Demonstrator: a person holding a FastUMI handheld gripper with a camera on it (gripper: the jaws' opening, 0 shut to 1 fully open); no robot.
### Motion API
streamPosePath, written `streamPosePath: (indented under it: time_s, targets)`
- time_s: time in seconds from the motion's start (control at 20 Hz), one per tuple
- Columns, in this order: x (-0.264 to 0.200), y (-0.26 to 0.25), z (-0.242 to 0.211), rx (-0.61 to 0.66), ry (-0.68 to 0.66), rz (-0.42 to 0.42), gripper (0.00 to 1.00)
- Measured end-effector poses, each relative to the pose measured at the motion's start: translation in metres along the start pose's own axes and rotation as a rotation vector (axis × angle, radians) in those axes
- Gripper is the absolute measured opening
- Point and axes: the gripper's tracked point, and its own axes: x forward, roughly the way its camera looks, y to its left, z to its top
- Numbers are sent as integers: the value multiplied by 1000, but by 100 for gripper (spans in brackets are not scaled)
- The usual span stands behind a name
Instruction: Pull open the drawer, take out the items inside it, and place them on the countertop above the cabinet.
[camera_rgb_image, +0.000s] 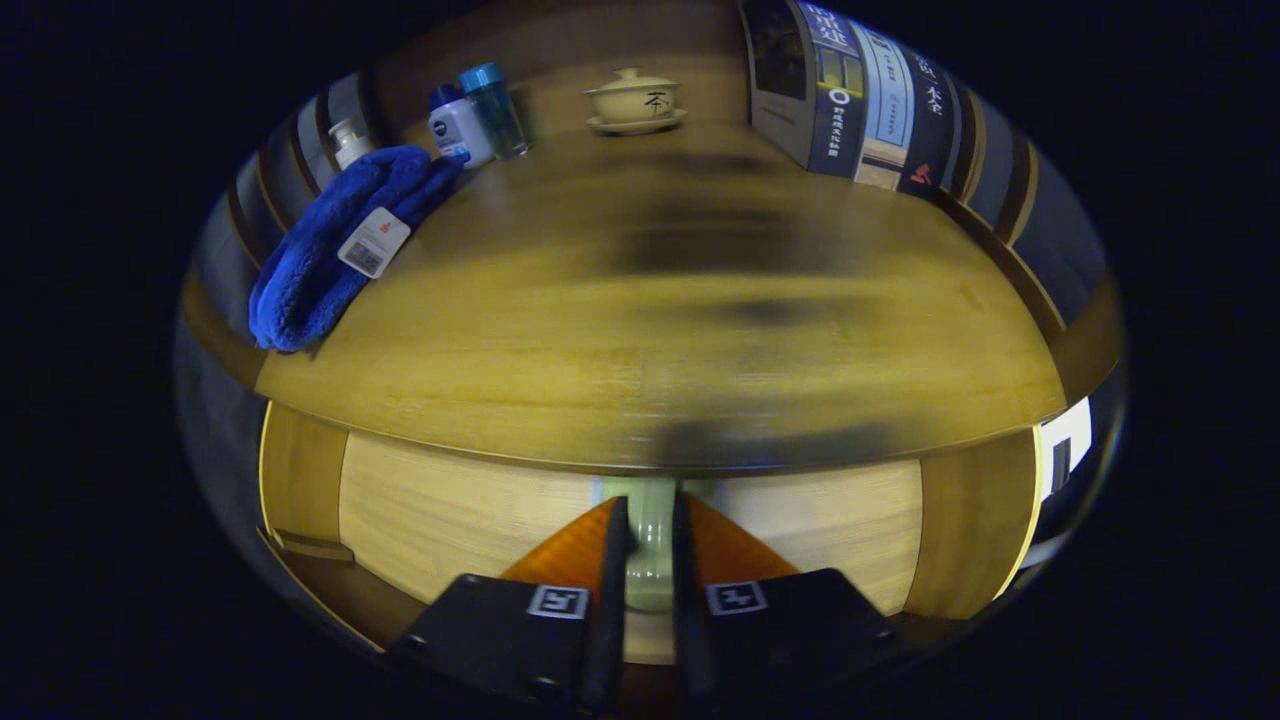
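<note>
The light wooden drawer front (450, 510) sits just under the edge of the countertop (650, 340). A pale green handle (650, 540) stands upright on it, and my gripper (650, 525) is shut on that handle, one finger pressed to each side. Whatever lies inside the drawer is hidden behind its front. On the countertop's far left lies a folded blue towel (330, 245) with a white tag.
Beyond the towel stand a white pump bottle (350, 142), a white tube with a blue cap (458, 125) and a teal bottle (495, 108). A lidded cream teacup on a saucer (635, 100) sits at the back. Upright books or boxes (860, 95) stand at the back right.
</note>
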Motion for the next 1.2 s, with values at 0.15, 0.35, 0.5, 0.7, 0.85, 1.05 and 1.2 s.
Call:
streamPosePath:
  time_s: [0.15, 0.35, 0.5, 0.7, 0.85, 1.05, 1.2]
  targets:
    - [-7, 2, 1, -4, -26, 5, 23]
    - [-45, 7, -3, -11, -68, 15, 23]
    - [-83, 13, -11, -24, -117, 45, 23]
    - [-147, 23, -1, -73, -232, 73, 23]
    - [-191, 38, 38, -106, -358, 87, 22]
    - [-206, 56, 97, -71, -439, 97, 22]
    - [-194, 61, 135, 25, -468, 115, 22]
